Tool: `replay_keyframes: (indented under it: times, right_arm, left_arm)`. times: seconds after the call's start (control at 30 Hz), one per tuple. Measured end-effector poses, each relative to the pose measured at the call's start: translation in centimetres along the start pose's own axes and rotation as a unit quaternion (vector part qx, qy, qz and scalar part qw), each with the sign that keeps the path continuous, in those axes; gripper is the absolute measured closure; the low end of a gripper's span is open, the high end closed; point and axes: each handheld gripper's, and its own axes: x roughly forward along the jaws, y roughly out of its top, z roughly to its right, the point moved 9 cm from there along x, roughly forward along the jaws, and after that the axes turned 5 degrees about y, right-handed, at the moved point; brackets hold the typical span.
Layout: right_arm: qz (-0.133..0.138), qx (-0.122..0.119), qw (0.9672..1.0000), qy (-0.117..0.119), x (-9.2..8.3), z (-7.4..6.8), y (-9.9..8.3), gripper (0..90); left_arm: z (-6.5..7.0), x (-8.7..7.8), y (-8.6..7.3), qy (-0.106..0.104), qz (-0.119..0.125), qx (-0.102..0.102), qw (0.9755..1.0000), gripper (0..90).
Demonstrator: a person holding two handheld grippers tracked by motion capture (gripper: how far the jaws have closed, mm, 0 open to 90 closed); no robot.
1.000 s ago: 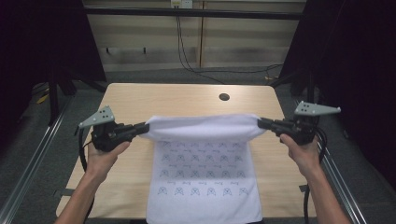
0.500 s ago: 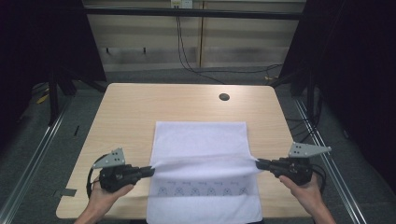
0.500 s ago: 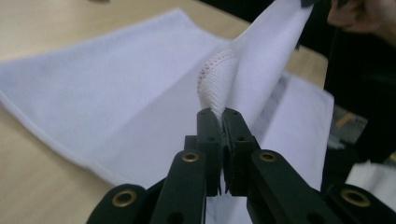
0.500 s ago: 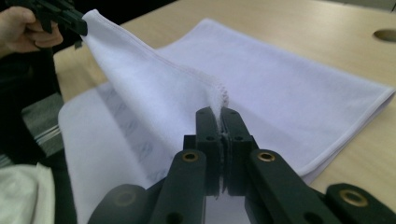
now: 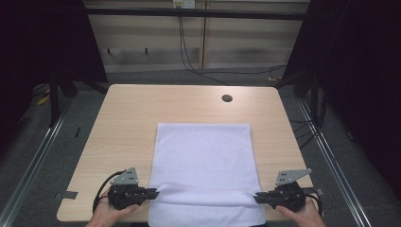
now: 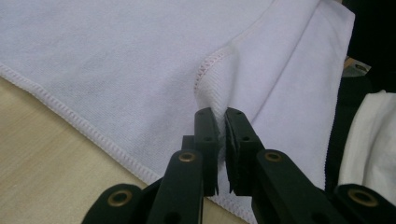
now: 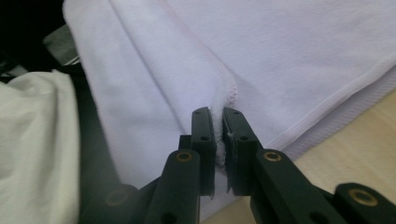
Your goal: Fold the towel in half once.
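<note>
A white cloth [image 5: 203,161] is lying flat on the light wooden worktop [image 5: 127,123], centred side to side and reaching from the middle of the worktop to its near edge, where its front end is hanging over. Near that edge the cloth is doubled over, and a raised fold [image 5: 203,191] is running across it from one side to the other.

The left tongs [image 5: 153,192] are lying low at the cloth's left edge, held by the left hand [image 5: 108,215] near the worktop's near left corner. In the left gripper view the left tongs [image 6: 221,122] are pinching the cloth [image 6: 140,56] at a stitched hem [image 6: 205,70], with the jaws standing narrow and fabric squeezed between them. The hem's overlock stitching is running along the cloth's border over the worktop [image 6: 42,154].

The right tongs [image 5: 257,197] are meeting the cloth's right edge, held by the right hand [image 5: 302,215] near the near right corner. In the right gripper view the right tongs [image 7: 218,120] are also gripping the cloth [image 7: 289,51], jaws narrow with a bunched edge caught between them, and a strip of worktop [image 7: 355,140] is showing at the lower right.

A dark round hole [image 5: 227,98] is sitting in the worktop towards its far right, well apart from the cloth.
</note>
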Motion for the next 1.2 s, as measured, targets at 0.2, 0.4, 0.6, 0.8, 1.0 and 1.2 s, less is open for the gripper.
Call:
replay_keyframes:
  times: [0.2,0.4,0.6,0.8,1.0,1.2]
  right_arm:
    - [-0.008,-0.004,1.0,-0.002,-0.6,-1.2,-1.3,80.0]
    - [-0.018,-0.002,0.9995,0.024,-2.0,-3.0,-1.9,69.5]
    - [0.011,0.013,0.9997,0.017,-2.9,-2.3,-1.5,68.5]
    - [0.057,0.004,0.998,-0.029,-2.1,0.2,1.8,69.2]
    - [0.079,0.005,0.9937,-0.079,0.1,4.5,5.6,62.9]
    - [0.066,0.021,0.9921,-0.105,1.7,7.0,5.6,59.5]
  left_arm:
    - [1.5,-0.6,-0.3,-0.022,-0.005,0.025,0.9994,81.4]
    - [2.6,-1.7,-1.2,-0.05,-0.017,0.043,0.9976,75.0]
    - [1.9,-3.0,-0.7,-0.073,0.025,0.016,0.9969,68.4]
    - [-1.5,-1.6,1.7,-0.03,0.044,-0.025,0.9982,63.2]
    - [-6.6,1.3,4.0,0.017,0.029,-0.064,0.9974,63.8]
    - [-9.1,3.6,5.0,0.051,0.014,-0.084,0.9951,62.5]
